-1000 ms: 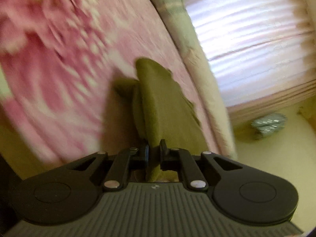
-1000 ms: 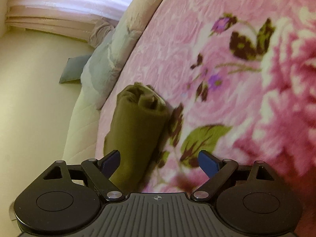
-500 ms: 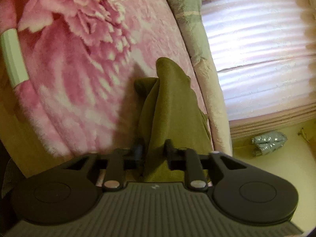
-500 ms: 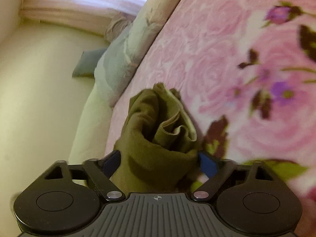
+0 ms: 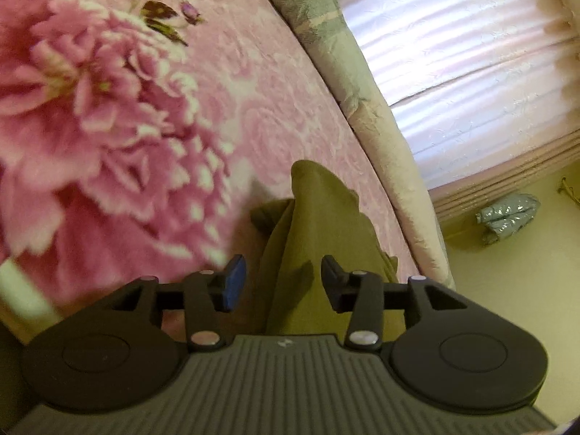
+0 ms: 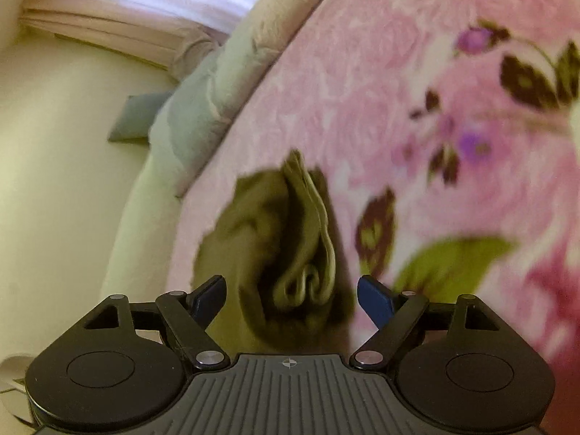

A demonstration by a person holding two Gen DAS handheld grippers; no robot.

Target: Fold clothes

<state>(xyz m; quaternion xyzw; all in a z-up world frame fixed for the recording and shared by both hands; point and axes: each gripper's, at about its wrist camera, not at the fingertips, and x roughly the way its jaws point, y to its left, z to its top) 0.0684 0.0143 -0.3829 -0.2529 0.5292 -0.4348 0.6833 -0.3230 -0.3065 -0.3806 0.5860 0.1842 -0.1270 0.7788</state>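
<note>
Change: both sets of jaws had just been opening; half a second before, the left ones pinched the olive-green garment (image 5: pixel 319 253) and the right ones had closed in against its bundled end, and now each pair stood clear of the cloth.
Left gripper (image 5: pixel 282 282): jaws parted about halfway, the folded cloth running up between them, neither blue pad pressing on it.
Right gripper (image 6: pixel 291 295): jaws spread wide, the rolled, layered end of the garment (image 6: pixel 286 253) sitting between them, gaps showing on both sides; view blurred.
Garment: bunched into a narrow folded bundle, lying on the bed near its edge, released by both grippers.
Bed: covered by a pink blanket (image 5: pixel 253 108) printed with big flowers and dark leaves.
Bed edge: pale grey-green bedding (image 5: pixel 326 32) hanging down beside the garment.
Beyond: pale pleated curtain (image 5: pixel 471 72) and a yellowish floor (image 6: pixel 54 145), a crumpled silvery thing (image 5: pixel 507 214) lying on it below the curtain.
</note>
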